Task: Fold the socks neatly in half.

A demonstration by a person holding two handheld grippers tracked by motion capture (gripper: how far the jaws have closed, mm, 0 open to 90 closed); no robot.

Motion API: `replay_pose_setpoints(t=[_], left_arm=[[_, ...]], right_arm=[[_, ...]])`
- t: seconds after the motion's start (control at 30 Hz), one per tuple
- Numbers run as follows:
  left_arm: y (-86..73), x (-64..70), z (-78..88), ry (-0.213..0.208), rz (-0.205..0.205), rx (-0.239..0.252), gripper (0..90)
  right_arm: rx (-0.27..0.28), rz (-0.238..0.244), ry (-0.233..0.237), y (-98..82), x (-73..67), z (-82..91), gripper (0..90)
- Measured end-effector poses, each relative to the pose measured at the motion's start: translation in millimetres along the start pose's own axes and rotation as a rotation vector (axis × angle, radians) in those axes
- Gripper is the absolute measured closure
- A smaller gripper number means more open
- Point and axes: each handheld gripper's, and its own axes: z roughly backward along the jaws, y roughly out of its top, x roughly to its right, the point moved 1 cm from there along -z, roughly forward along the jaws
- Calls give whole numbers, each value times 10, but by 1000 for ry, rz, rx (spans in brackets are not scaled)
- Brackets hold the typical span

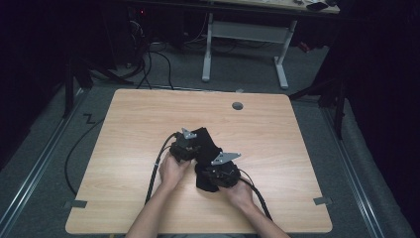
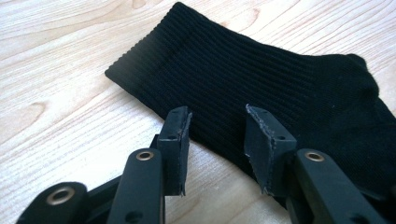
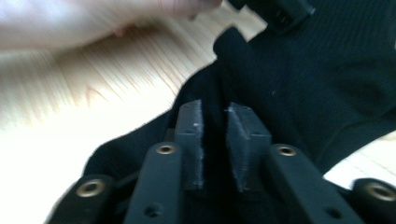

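While the black sock (image 2: 261, 79) lies flat mid-counter (image 1: 138, 119), left tool (image 2: 217, 135) hovers with jaws apart over its edge; right tool (image 3: 215, 140) pinches a fold. Risk: shallow pinch slips, or fabric bunches when pulled.

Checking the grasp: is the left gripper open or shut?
Open: the left gripper shows a clear gap between its jaws, hovering at the sock's edge.

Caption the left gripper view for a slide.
Open hand-held gripper poised at the edge of a black ribbed sock lying flat on a light wooden table.
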Motion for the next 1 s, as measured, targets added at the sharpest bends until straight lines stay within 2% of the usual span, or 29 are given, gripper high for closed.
replay_pose_setpoints(t=[0.03, 0.07, 0.17, 0.2, 0.23, 0.3, 0.33, 0.37, 0.5, 0.6, 0.63, 0.7, 0.73, 0.87, 1.0], left_arm=[[0, 0, 0, 0, 0, 0, 603], [14, 2, -5, 2, -2, -8, 603], [35, -1, -12, 5, -4, -18, 603], [34, -4, -13, 4, -4, -16, 603], [33, -6, -13, 3, -2, -16, 603], [34, -8, -15, 3, 1, -14, 603], [34, -8, -15, 3, 1, -14, 602], [34, -8, -17, 3, 2, -13, 603], [36, -6, -19, 7, 4, -12, 603], [37, 1, -18, 11, 4, -15, 602], [37, 1, -18, 11, 4, -15, 602], [37, 3, -18, 12, 0, -14, 600], [38, 3, -17, 13, 3, -15, 599], [39, -18, -14, 14, 15, -18, 563], [41, -27, 20, 18, 23, -32, 517]], right_arm=[[0, 0, 0, 0, 0, 0, 780], [-11, 9, 11, -13, 6, -21, 861], [-1, 16, 21, -10, 4, 29, 876], [23, 24, 31, 1, -12, 130, 879], [23, 24, 31, 1, -12, 130, 879], [51, 43, 41, 15, -44, 311, 879], [51, 43, 41, 15, -44, 311, 879], [63, 56, 49, 15, -56, 418, 879], [66, 65, 64, -1, -70, 511, 877], [-8, 76, 94, -103, -112, 383, 860], [-8, 76, 94, -103, -112, 383, 860], [-57, 71, 111, -217, -135, 223, 779], [-51, 67, 115, -231, -137, 220, 758], [24, 47, 98, -156, -106, 349, 715], [60, 9, 26, -81, 22, 429, 725]])
